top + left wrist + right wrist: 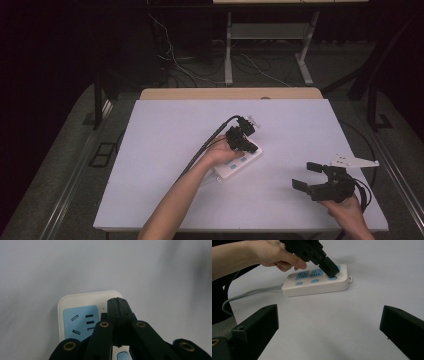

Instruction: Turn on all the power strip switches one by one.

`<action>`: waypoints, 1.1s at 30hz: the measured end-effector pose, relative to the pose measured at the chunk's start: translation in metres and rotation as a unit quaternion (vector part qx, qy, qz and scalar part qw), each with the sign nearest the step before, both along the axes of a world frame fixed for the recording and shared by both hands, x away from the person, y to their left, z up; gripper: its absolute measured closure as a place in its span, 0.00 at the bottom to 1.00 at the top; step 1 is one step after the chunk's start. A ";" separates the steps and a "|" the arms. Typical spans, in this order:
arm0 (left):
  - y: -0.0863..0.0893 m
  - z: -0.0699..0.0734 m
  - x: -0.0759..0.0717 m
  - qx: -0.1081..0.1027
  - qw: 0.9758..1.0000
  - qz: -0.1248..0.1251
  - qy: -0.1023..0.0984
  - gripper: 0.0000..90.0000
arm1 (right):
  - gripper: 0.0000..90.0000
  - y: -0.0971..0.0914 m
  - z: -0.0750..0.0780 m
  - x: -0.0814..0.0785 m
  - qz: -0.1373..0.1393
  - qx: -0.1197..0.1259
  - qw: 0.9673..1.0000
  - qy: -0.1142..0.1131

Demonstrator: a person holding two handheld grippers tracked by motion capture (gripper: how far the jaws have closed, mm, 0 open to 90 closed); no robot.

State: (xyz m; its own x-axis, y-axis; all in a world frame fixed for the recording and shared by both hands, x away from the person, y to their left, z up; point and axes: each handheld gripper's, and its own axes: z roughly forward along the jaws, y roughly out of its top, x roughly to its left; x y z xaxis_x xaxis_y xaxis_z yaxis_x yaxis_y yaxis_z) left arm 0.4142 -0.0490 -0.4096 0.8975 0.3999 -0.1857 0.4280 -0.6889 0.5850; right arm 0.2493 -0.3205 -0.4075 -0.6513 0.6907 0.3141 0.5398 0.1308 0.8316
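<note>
The left gripper [246,141] has its jaws pressed flat together with nothing between them, and its closed tip comes down on the far end of the white power strip [239,163], right at the last blue switch [332,278] beside the end socket [337,268]; whether it actually presses the switch is hard to tell. The strip lies near the middle of the white table [165,140], and its grey cord [249,293] trails off towards the person. The left hand [220,152] and gripper hide part of the strip from above. The right gripper [306,176] rests well apart near the table's right edge, jaws spread wide and empty
</note>
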 end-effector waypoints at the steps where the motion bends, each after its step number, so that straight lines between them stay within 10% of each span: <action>1: 0.000 0.000 0.000 0.000 1.000 0.001 0.001 1.00 | 0.02 0.000 0.000 0.000 0.000 0.000 1.000 -0.001; 25: 0.001 -0.003 -0.001 -0.004 1.000 0.007 0.000 1.00 | 0.02 -0.002 0.000 0.000 -0.005 0.000 1.000 -0.002; 33: 0.007 0.001 -0.005 -0.037 0.999 0.014 0.003 0.99 | 0.02 -0.002 -0.001 0.000 -0.004 -0.002 1.000 0.000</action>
State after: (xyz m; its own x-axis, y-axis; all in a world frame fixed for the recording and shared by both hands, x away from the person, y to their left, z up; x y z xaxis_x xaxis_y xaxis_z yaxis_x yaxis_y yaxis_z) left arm 0.4088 -0.0424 -0.4089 0.8853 0.4094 -0.2207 0.4497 -0.6322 0.6309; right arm 0.2495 -0.3225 -0.4082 -0.6457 0.6975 0.3107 0.5406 0.1302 0.8311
